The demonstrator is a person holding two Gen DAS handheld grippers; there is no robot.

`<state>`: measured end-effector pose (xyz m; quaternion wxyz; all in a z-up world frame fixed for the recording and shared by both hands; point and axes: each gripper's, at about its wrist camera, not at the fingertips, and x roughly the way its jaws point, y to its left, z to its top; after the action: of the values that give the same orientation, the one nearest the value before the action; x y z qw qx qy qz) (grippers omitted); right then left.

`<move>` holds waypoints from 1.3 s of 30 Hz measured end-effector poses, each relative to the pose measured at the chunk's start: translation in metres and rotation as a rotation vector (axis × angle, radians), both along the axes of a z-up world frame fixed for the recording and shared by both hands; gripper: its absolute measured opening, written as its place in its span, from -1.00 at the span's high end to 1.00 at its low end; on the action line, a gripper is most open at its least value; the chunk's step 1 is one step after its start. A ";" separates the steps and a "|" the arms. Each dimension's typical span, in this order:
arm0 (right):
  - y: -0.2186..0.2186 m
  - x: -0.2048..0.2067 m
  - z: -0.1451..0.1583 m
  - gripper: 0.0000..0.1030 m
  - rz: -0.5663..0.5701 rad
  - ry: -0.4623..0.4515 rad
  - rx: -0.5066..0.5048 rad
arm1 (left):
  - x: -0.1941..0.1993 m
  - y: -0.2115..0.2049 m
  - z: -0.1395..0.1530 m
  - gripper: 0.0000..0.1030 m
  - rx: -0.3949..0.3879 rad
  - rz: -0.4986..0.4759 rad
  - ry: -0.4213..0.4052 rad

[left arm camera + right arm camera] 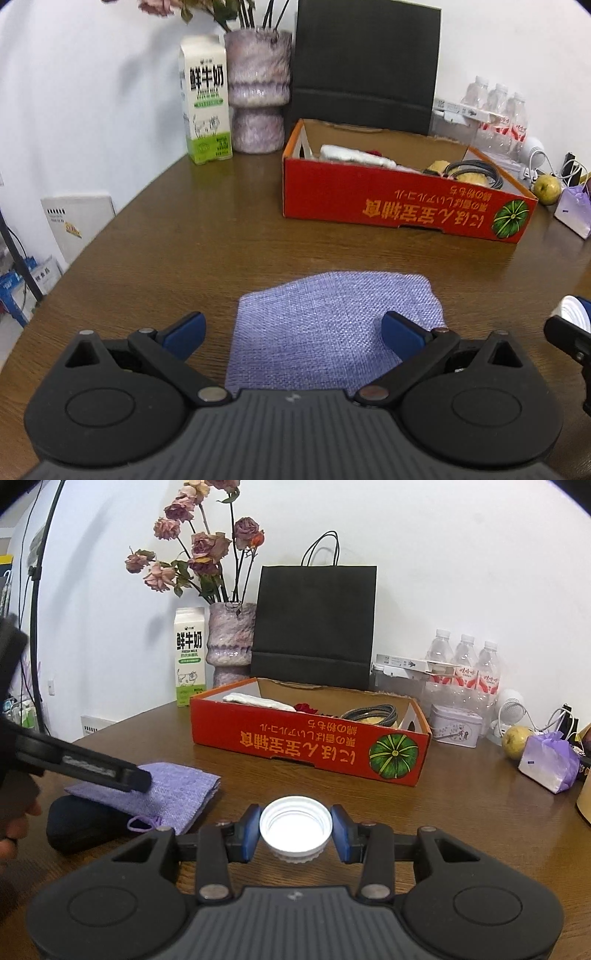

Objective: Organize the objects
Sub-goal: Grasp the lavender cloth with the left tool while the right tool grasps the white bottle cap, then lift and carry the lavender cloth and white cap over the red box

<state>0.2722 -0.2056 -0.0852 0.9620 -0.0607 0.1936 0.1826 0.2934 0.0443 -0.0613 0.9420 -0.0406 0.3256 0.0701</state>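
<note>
My right gripper (295, 832) is shut on a white screw cap (295, 829), its open side facing the camera, held above the wooden table (461, 812). The same white cap (574, 314) shows at the right edge of the left wrist view. My left gripper (293, 332) stands open over a purple woven pouch (332, 325) that lies flat on the table, nothing between its blue pads. In the right wrist view the purple pouch (173, 790) lies under the left gripper's arm (85, 762). A red cardboard box (306, 746) with a cloth, cable and other items sits behind.
A milk carton (205, 99), a vase of dried roses (231, 646) and a black paper bag (314, 624) line the back wall. Water bottles (465, 664), a tin (456, 725), a pear (517, 742) and a small purple bag (548, 762) crowd the right. A black case (85, 829) lies beside the pouch.
</note>
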 end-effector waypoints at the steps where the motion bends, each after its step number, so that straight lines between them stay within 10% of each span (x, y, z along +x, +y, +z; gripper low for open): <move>1: 0.000 0.000 0.000 0.24 0.001 -0.001 0.001 | 0.000 0.002 -0.001 -1.00 -0.017 0.000 -0.001; 6: 0.002 0.001 -0.002 0.24 0.004 0.011 -0.012 | -0.002 0.005 -0.006 -0.99 -0.050 -0.001 -0.018; 20: 0.004 0.000 -0.006 0.24 -0.002 0.012 -0.029 | -0.020 0.000 -0.004 -0.10 -0.104 -0.074 -0.072; 25: 0.005 0.000 -0.006 0.24 0.000 0.012 -0.029 | -0.024 0.001 -0.001 0.36 -0.085 -0.062 -0.099; 27: 0.005 -0.001 -0.005 0.24 0.001 0.011 -0.029 | -0.027 -0.002 0.001 0.87 -0.066 -0.073 -0.124; 39: 0.007 -0.001 -0.003 0.24 0.003 0.008 -0.028 | -0.047 -0.033 0.008 0.88 0.081 -0.122 -0.225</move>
<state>0.2712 -0.1988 -0.0883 0.9600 -0.0736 0.1998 0.1816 0.2463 0.0114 -0.0533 0.9760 0.0097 0.2166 0.0205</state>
